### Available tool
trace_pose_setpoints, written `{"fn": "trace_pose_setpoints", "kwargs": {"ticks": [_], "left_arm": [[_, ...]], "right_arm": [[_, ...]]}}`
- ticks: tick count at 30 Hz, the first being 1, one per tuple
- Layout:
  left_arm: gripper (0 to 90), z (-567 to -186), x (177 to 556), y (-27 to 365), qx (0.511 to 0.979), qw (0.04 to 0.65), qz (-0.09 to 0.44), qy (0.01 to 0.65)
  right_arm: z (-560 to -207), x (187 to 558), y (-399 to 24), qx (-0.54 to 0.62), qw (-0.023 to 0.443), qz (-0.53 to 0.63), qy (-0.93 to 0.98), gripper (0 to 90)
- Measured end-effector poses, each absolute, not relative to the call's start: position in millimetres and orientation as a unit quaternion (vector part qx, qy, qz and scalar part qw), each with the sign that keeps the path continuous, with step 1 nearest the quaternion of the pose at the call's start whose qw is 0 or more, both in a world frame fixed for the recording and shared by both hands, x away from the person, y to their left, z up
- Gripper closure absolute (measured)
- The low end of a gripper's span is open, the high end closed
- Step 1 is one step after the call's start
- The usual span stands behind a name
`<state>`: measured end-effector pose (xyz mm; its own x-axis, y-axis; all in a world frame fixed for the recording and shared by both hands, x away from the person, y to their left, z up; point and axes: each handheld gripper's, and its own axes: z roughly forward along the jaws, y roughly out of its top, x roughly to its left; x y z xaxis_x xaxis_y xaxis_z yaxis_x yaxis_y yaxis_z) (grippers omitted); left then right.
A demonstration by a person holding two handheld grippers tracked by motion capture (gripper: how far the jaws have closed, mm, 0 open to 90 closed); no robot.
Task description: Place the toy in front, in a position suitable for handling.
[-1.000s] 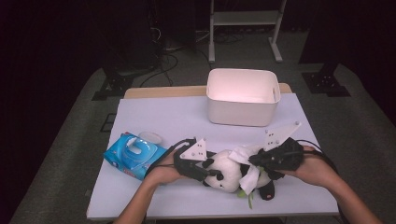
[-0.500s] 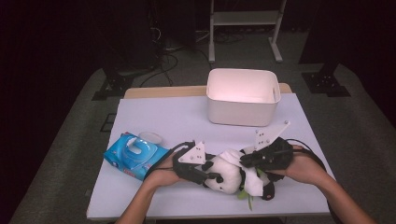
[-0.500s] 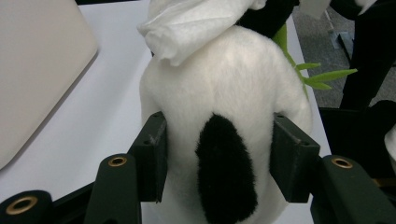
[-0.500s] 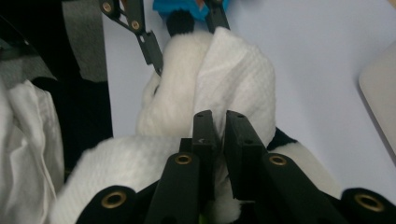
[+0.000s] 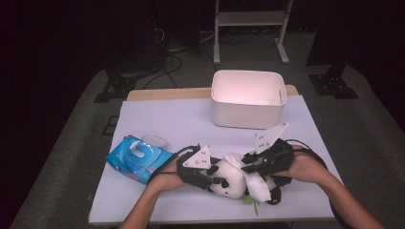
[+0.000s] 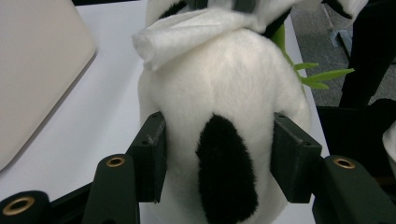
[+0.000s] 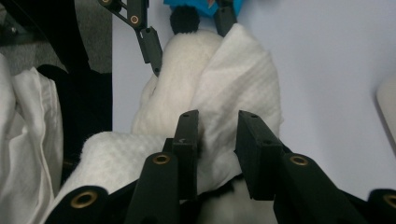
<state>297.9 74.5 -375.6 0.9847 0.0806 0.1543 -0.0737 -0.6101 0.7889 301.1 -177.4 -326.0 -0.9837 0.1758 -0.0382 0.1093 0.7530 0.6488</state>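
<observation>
A black-and-white panda plush (image 5: 228, 180) lies near the table's front edge. My left gripper (image 5: 215, 181) is shut on its head, and in the left gripper view both pads press into the white fur (image 6: 224, 93) on either side. A white wipe (image 5: 258, 185) is draped over the plush. My right gripper (image 5: 249, 168) hovers over it from the right. In the right gripper view its jaws have just been opening and stand apart, with a fold of the wipe (image 7: 238, 79) loose between them. My left gripper's fingers (image 7: 152, 44) show beyond the plush there.
A white bin (image 5: 248, 76) stands at the back of the table, right of centre. A blue wipes pack (image 5: 138, 160) lies at the front left, beside my left hand. Green toy leaves (image 5: 251, 200) stick out near the front edge.
My right gripper has moved left over the plush, bringing the wipe with it, and its jaws have parted. The left gripper has kept its hold on the plush.
</observation>
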Motion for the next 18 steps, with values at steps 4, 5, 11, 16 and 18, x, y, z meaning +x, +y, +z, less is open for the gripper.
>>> {"fn": "trace_pose_setpoints", "kwargs": {"ticks": [4,5,11,16,18], "left_arm": [[43.3,-378,299,77,0.89,0.448,0.082,0.008],[43.3,-378,299,77,0.89,0.448,0.081,0.008],[43.0,-379,299,78,0.888,0.452,0.08,0.013],[43.1,-379,301,78,0.888,0.453,0.078,0.015],[43.2,-378,301,77,0.889,0.451,0.079,0.012]], "right_arm": [[-327,299,-170,0.068,0.061,0.328,0.94,83.3],[-325,299,-171,0.066,0.068,0.324,0.941,85.1],[-318,294,-195,0.08,0.069,0.324,0.94,86.3],[-311,287,-229,0.108,0.079,0.342,0.93,86.4],[-311,286,-237,0.114,0.086,0.346,0.927,86.4]]}}
